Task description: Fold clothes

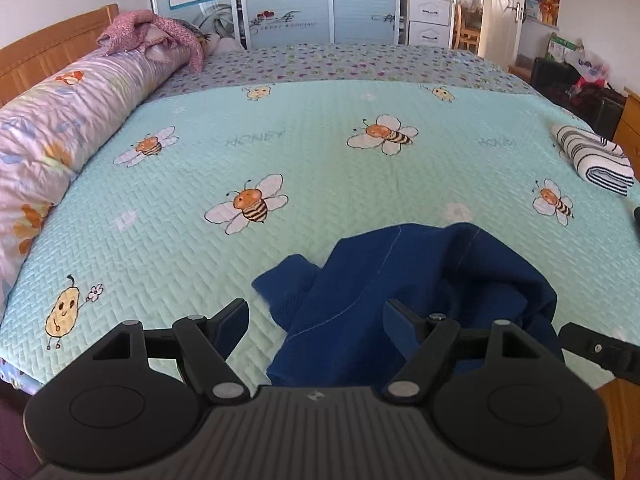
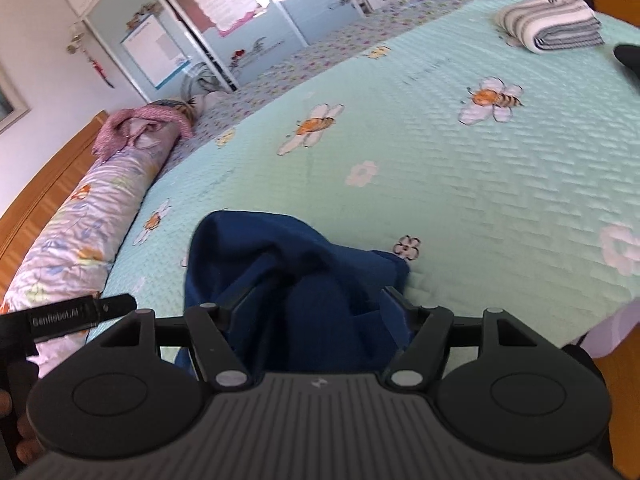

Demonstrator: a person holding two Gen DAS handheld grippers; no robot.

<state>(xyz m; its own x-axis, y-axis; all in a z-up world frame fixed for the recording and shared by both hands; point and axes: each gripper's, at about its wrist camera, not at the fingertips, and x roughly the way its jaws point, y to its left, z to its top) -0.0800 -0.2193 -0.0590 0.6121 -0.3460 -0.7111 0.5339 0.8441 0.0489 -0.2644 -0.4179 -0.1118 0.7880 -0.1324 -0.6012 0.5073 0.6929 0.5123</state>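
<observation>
A crumpled dark blue garment (image 1: 404, 292) lies in a heap on the near edge of the bed, on the light green bee-print cover (image 1: 320, 160). My left gripper (image 1: 316, 320) is open, its fingers spread over the garment's left part, with nothing held. The garment also shows in the right wrist view (image 2: 288, 276). My right gripper (image 2: 316, 312) is open, its fingers standing either side of the heap. The right gripper's body (image 1: 600, 350) shows at the right edge of the left wrist view, and the left one (image 2: 68, 318) at the left of the right wrist view.
A folded black-and-white striped garment (image 1: 592, 158) lies at the bed's far right, also in the right wrist view (image 2: 548, 24). A rolled floral quilt (image 1: 68, 128) with a pink cloth (image 1: 156, 32) runs along the wooden headboard on the left. Wardrobe doors (image 1: 320, 0) stand behind.
</observation>
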